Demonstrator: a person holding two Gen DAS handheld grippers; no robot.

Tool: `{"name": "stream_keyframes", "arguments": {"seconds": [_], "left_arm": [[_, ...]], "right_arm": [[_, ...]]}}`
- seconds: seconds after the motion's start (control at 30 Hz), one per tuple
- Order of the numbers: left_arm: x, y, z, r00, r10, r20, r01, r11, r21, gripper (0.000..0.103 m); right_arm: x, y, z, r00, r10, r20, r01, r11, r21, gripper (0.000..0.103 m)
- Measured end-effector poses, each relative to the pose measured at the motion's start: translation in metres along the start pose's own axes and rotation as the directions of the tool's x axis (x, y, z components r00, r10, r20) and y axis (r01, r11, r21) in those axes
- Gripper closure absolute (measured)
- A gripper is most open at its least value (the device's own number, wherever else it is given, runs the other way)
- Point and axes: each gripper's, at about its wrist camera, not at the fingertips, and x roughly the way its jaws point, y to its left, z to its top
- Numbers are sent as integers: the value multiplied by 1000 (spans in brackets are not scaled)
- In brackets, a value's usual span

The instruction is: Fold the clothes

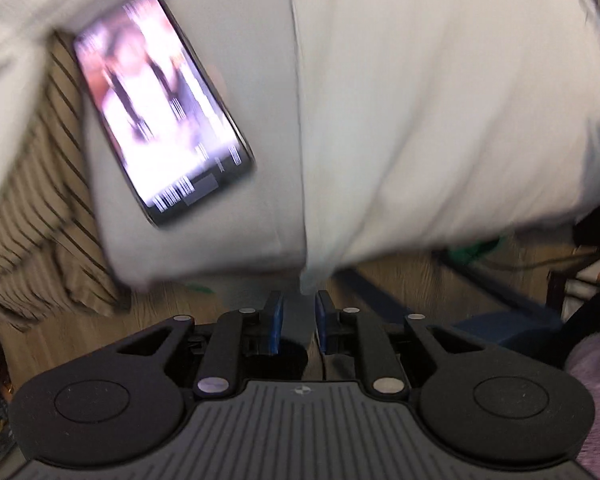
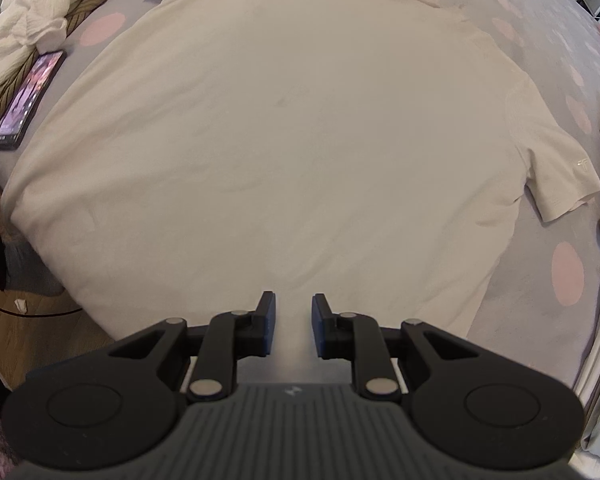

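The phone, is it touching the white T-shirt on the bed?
Apart. The right wrist view shows the phone lying beside the T-shirt, with a strip of grey bedsheet showing between them.

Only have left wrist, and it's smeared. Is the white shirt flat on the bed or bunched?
Observer: Flat. The right wrist view shows the white T-shirt spread out on the dotted sheet.
Operator: Sleeves?
Observer: One short sleeve lies spread out to the side, with a small logo on it.
Operator: Right claw?
Observer: The right claw is open above the shirt's near edge, holding nothing.
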Motion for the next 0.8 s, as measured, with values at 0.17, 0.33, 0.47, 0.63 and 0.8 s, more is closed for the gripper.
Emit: {"name": "stream_keyframes", "arguments": {"seconds": [0.17, 0.33, 0.47, 0.63, 0.8], "left_arm": [[-49, 8, 33, 984, 10, 179, 2, 998, -64, 83], [-76, 17, 71, 939, 28, 343, 25, 989, -147, 82], [-94, 30, 109, 893, 51, 446, 42, 980, -195, 82], [-95, 50, 146, 862, 72, 502, 65, 966, -251, 81], [-84, 71, 164, 823, 86, 561, 116, 942, -314, 79]], "right_arm": [[-7, -15, 11, 999, -26, 24, 24, 998, 65, 81], [-17, -33, 28, 996, -78, 48, 70, 988, 136, 76], [-21, -44, 46, 992, -109, 71, 94, 977, 193, 75], [-12, -43, 72, 987, -128, 101, 103, 970, 222, 75], [-3, -42, 98, 980, -148, 131, 111, 962, 251, 75]]}}
